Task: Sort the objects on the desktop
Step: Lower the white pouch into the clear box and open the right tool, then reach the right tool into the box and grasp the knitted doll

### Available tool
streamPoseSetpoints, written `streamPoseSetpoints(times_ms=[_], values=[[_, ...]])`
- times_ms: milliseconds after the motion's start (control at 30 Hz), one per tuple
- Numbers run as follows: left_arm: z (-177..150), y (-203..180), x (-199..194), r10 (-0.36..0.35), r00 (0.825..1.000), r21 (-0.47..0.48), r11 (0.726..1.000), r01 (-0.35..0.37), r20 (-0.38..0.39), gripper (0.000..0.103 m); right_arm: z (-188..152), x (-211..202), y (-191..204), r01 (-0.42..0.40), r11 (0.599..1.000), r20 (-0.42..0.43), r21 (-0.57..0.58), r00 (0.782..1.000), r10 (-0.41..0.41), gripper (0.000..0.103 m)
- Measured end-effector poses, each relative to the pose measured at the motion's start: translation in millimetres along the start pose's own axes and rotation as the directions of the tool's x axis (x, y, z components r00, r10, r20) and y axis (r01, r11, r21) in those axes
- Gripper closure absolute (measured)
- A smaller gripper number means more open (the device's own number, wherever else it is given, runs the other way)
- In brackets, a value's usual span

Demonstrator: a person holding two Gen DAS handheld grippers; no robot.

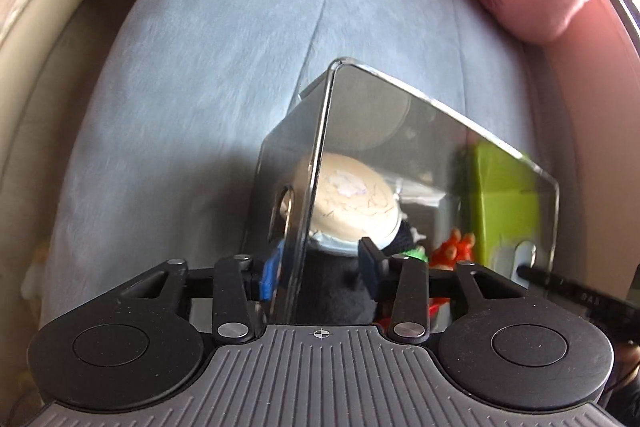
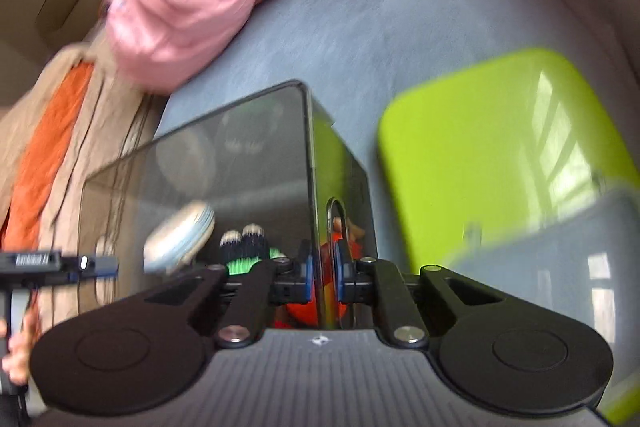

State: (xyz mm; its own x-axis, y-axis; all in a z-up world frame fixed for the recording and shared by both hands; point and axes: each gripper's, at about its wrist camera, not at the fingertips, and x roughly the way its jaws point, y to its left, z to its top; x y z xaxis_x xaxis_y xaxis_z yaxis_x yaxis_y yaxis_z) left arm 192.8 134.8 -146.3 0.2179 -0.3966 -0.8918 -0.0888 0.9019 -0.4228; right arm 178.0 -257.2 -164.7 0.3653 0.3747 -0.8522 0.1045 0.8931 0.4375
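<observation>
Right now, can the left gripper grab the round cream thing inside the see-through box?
Probably not. The left gripper is straddling a wall of the clear box, and the round cream thing lies inside behind that wall, so it would have to let go and reach in differently.

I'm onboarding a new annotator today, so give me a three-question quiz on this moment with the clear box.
1. True or false: the right gripper pinches a wall of the clear box.
2. The lime-green object in the right wrist view lies: A) inside the clear box, B) outside it on the blue-grey cloth, C) on the pink fabric.
3. Fill in: the left gripper has its fingers on either side of a ____ of the clear box.

Key:
1. True; both blue pads press the wall edge.
2. B.
3. Wall; one finger sits outside, one inside.
</observation>
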Motion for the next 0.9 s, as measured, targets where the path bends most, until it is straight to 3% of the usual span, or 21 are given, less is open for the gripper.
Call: streamPoseSetpoints(times_ms=[133, 200, 300, 467, 533, 567, 600, 633, 700, 800, 900], values=[[-21, 7, 8, 0.007, 0.996, 0.004, 1.000, -0.007, -0.090, 0.054, -48, -9, 4, 0.019, 1.000, -0.079, -0.008, 0.997, -0.019, 0.090], [-28, 4, 17, 0.026, 0.991, 0.032, 0.999, -0.022, -0.128, 0.047, -60, -7, 0, 0.035, 0.999, -0.080, -0.016, 0.996, -0.036, 0.090], [-34, -6, 17, 0.039, 0.993, 0.075, 0.997, -0.031, -0.114, 0.038, -54, -2, 1, 0.069, 0.997, -0.056, -0.023, 0.996, -0.070, 0.091], [-32, -4, 15, 0.019, 0.989, 0.070, 0.998, -0.009, -0.145, 0.036, -50, 2, 16, 0.156, 0.979, -0.006, -0.127, 0.987, -0.158, 0.089], [-27, 0, 8, 0.007, 0.989, 0.063, 0.998, 0.003, -0.150, 0.031, -45, -1, 15, 0.148, 0.982, -0.031, -0.116, 0.988, -0.152, 0.082], [-25, 0, 0, 0.013, 0.991, 0.078, 0.997, -0.002, -0.134, 0.023, -43, -10, 13, 0.132, 0.987, -0.028, -0.094, 0.990, -0.135, 0.064], [-23, -1, -8, 0.024, 0.994, 0.094, 0.995, -0.014, -0.109, 0.012, -42, -20, 11, 0.114, 0.991, -0.022, -0.074, 0.993, -0.116, 0.055], [-22, -2, -16, 0.039, 0.996, 0.111, 0.993, -0.030, -0.078, 0.010, -40, -30, 9, 0.095, 0.994, -0.016, -0.054, 0.995, -0.096, 0.048], [-20, -5, -31, 0.066, 0.998, 0.119, 0.991, -0.064, -0.015, 0.010, -40, -52, 14, 0.078, 0.995, 0.030, -0.064, 0.997, -0.076, 0.049], [-13, -7, -49, -0.034, 0.998, 0.076, 0.997, 0.030, 0.048, 0.010, -42, -75, 38, 0.021, 0.992, 0.097, -0.125, 0.995, -0.009, 0.053], [-10, -5, -58, -0.196, 0.979, 0.007, 0.981, 0.196, 0.049, 0.009, -45, -55, 76, -0.115, 0.970, -0.036, -0.216, 0.993, 0.110, 0.037]])
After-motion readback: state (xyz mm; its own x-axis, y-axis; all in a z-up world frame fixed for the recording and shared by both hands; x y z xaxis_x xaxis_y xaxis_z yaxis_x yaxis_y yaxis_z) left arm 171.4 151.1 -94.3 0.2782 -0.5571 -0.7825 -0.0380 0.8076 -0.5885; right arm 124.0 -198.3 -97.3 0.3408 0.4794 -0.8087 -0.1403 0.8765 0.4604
